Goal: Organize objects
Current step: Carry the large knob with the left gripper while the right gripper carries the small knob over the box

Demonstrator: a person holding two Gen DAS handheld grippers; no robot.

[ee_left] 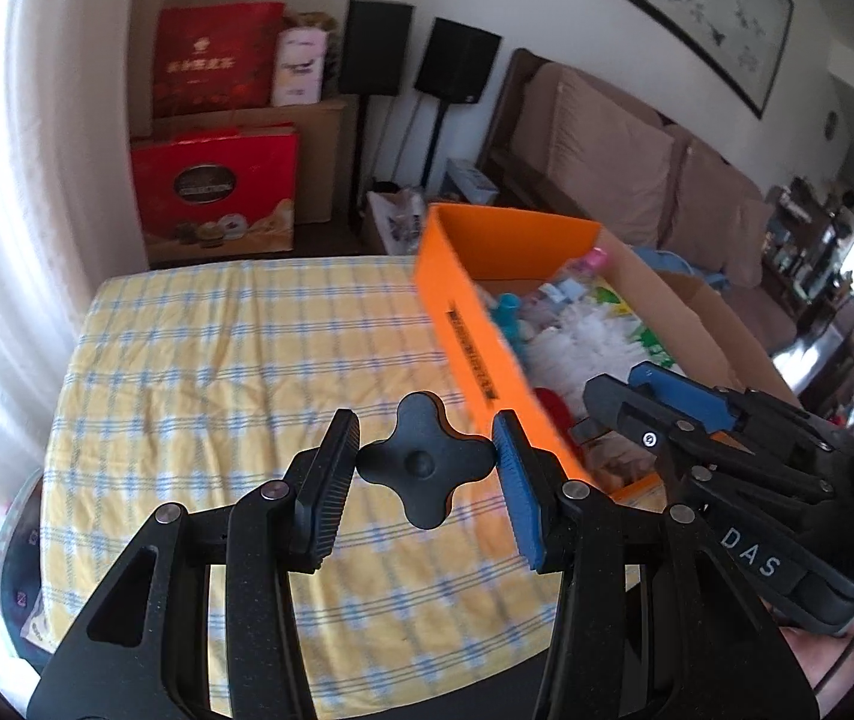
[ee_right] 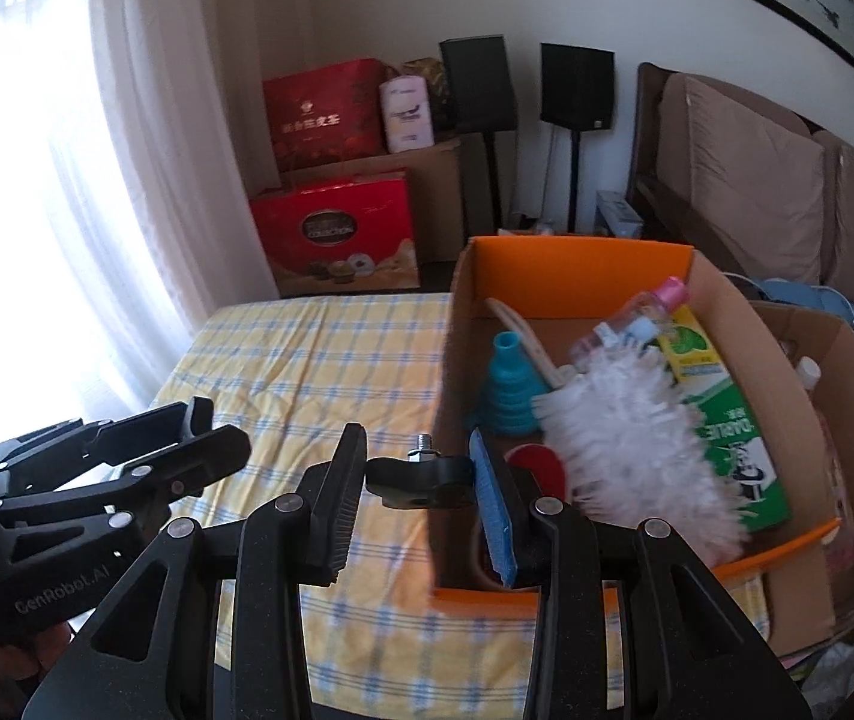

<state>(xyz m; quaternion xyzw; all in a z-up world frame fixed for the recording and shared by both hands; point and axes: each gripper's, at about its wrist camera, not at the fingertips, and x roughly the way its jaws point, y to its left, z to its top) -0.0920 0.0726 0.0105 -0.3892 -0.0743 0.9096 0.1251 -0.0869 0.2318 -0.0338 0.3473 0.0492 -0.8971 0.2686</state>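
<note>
My left gripper (ee_left: 427,468) is shut on a black four-lobed knob (ee_left: 423,465) and holds it above the yellow checked tablecloth (ee_left: 216,372). My right gripper (ee_right: 417,480) is shut on a black knob with a threaded stud (ee_right: 420,477), just left of the orange cardboard box (ee_right: 571,264). The box holds a teal funnel (ee_right: 508,390), a white fluffy brush (ee_right: 637,450), a green and yellow carton (ee_right: 721,414), a clear bottle with a pink cap (ee_right: 637,312) and a red item (ee_right: 538,462). The box also shows in the left wrist view (ee_left: 469,324). Each gripper shows in the other's view: the right one (ee_left: 655,408), the left one (ee_right: 144,438).
A second open cardboard box (ee_right: 835,396) sits right of the orange one. Red gift boxes (ee_right: 336,228), black speakers on stands (ee_right: 577,84) and a brown sofa (ee_right: 757,192) stand behind the table. A white curtain (ee_right: 126,180) hangs at the left.
</note>
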